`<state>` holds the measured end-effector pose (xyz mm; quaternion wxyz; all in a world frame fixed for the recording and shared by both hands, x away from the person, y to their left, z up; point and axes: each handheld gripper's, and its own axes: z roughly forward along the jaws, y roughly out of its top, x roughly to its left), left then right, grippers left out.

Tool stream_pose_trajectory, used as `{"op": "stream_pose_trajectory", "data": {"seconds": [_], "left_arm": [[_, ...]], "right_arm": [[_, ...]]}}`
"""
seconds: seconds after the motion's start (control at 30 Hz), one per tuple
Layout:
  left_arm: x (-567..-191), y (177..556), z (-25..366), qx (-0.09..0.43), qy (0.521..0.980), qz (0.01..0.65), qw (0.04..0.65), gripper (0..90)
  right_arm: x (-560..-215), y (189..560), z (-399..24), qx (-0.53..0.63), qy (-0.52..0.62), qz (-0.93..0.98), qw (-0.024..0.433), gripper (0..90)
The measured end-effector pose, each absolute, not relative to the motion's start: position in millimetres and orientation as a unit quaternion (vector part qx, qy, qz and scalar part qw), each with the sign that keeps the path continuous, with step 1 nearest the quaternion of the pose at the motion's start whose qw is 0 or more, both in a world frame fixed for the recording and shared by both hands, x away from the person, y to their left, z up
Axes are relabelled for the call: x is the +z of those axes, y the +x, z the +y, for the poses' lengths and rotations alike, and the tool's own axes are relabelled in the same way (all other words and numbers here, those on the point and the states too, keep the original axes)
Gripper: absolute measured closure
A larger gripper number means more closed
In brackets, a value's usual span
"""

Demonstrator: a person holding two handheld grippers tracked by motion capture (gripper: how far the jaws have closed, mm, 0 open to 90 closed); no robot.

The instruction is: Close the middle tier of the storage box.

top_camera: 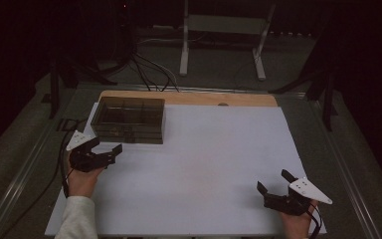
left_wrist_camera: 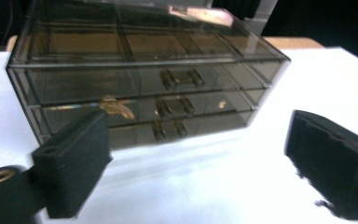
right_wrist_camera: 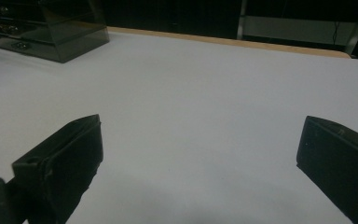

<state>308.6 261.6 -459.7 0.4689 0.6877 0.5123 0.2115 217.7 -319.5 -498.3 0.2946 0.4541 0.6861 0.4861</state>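
Surface: white table (top_camera: 204, 164), dark room behind.
Left gripper (top_camera: 105, 148): jaws wide apart, nothing between, aimed at drawer fronts, probably for a handle.
Right gripper (top_camera: 274, 180): spread wide, holding nothing, resting apart near table edge.
Drawer box (top_camera: 128, 119): smoked plastic, far left corner, drawers shut, just beyond left gripper.

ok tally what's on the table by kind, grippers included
smoked clear drawer organizer: 1
drawers in its front, each with a handle: 3
grippers: 2, left gripper and right gripper, both open and empty
total: 3 separate things
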Motion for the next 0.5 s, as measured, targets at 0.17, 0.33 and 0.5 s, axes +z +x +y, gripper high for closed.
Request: {"op": "stream_pose_trajectory", "data": {"seconds": [0.17,0.33,0.5], "left_arm": [[-459.9,298.8,260.2,0.211,0.696,0.497,0.474,1.9],[-456.3,288.5,260.6,0.221,0.699,0.485,0.477,0.7],[-455.4,277.8,260.8,0.235,0.699,0.483,0.472,0.7]], "right_arm": [[-498.5,217.8,-319.2,0.486,0.454,0.686,0.294,0.7],[-498.5,217.8,-319.2,0.486,0.454,0.687,0.294,0.7],[-498.3,217.6,-319.4,0.486,0.454,0.686,0.295,0.7]]}}
